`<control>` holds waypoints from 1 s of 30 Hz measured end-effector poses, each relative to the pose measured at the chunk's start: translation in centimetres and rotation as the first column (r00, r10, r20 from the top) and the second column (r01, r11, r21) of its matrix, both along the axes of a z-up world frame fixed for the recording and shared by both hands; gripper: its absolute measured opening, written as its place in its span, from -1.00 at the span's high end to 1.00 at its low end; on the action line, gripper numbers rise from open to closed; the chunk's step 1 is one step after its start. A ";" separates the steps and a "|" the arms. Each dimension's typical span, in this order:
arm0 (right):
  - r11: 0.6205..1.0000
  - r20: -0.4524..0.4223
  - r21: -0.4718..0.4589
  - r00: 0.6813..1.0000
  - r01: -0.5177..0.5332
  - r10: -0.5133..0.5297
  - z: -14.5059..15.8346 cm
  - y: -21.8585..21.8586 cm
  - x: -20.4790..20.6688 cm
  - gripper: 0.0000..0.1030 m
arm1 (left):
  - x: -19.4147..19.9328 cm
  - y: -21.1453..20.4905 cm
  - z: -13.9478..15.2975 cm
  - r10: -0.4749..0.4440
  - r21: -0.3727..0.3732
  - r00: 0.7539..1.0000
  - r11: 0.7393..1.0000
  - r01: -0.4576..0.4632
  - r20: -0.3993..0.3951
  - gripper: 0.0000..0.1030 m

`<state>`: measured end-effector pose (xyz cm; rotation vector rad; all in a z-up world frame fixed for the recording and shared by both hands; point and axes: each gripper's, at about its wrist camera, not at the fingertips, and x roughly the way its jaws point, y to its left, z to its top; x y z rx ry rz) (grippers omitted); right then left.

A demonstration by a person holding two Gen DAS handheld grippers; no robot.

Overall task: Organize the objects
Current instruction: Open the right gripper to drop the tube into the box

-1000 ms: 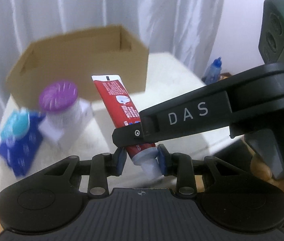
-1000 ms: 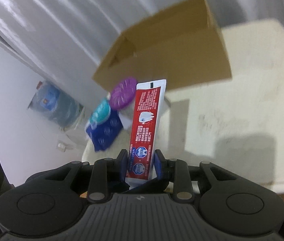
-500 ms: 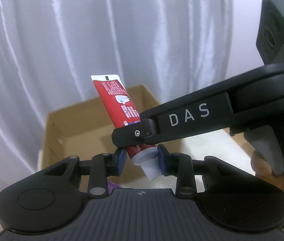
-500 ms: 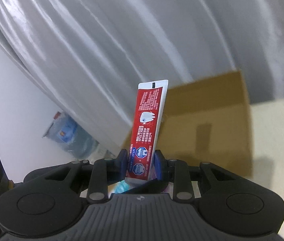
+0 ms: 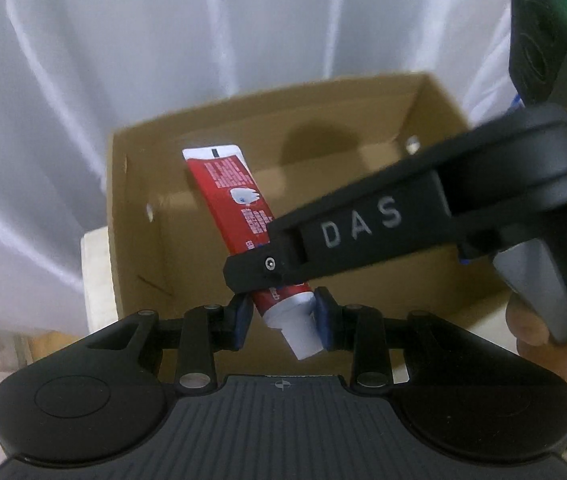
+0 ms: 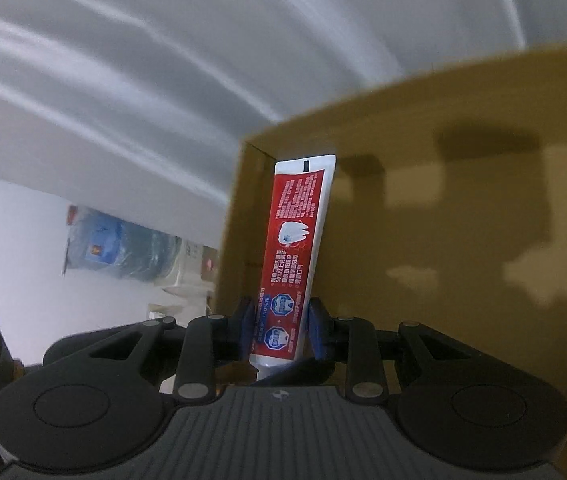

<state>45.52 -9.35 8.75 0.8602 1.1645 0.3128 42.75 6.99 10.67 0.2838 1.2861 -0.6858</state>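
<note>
A red toothpaste tube (image 5: 235,208) with a white cap is held by both grippers above the open cardboard box (image 5: 423,264). My left gripper (image 5: 282,316) is shut on the tube's cap end. My right gripper (image 6: 279,326) is shut on the tube's lower body, and it also shows in the left wrist view (image 5: 267,276), reaching in from the right just above my left fingers. The tube (image 6: 297,248) points up and away over the box's inside. The box (image 6: 463,240) looks empty where its floor shows.
White curtains (image 5: 163,40) hang behind the box. The box stands on a pale table (image 5: 93,272). A large blue water bottle (image 6: 123,252) and some packages sit on the floor at the left in the right wrist view.
Both grippers carried the tube up and forward from over the table to above the box's opening. The purple-lidded jar and blue packet have left view. Both grips are unchanged.
</note>
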 end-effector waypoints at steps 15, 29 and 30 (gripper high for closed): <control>0.996 -0.087 0.091 0.996 0.017 -0.009 -5.8 1.4 1.8 0.36 | 0.7 1.1 1.7 0.103 0.022 0.986 0.994 -0.107 0.132 -0.23; 0.992 0.305 0.120 0.949 0.050 -0.085 3.7 -4.9 -10.3 -0.15 | -12.1 7.6 10.6 0.331 -0.321 0.882 0.920 -0.223 0.335 -0.99; 0.993 0.329 0.109 0.941 0.048 -0.082 3.6 -5.0 -11.4 -0.16 | -13.2 8.2 9.8 0.341 -0.330 0.878 0.916 -0.229 0.336 -0.99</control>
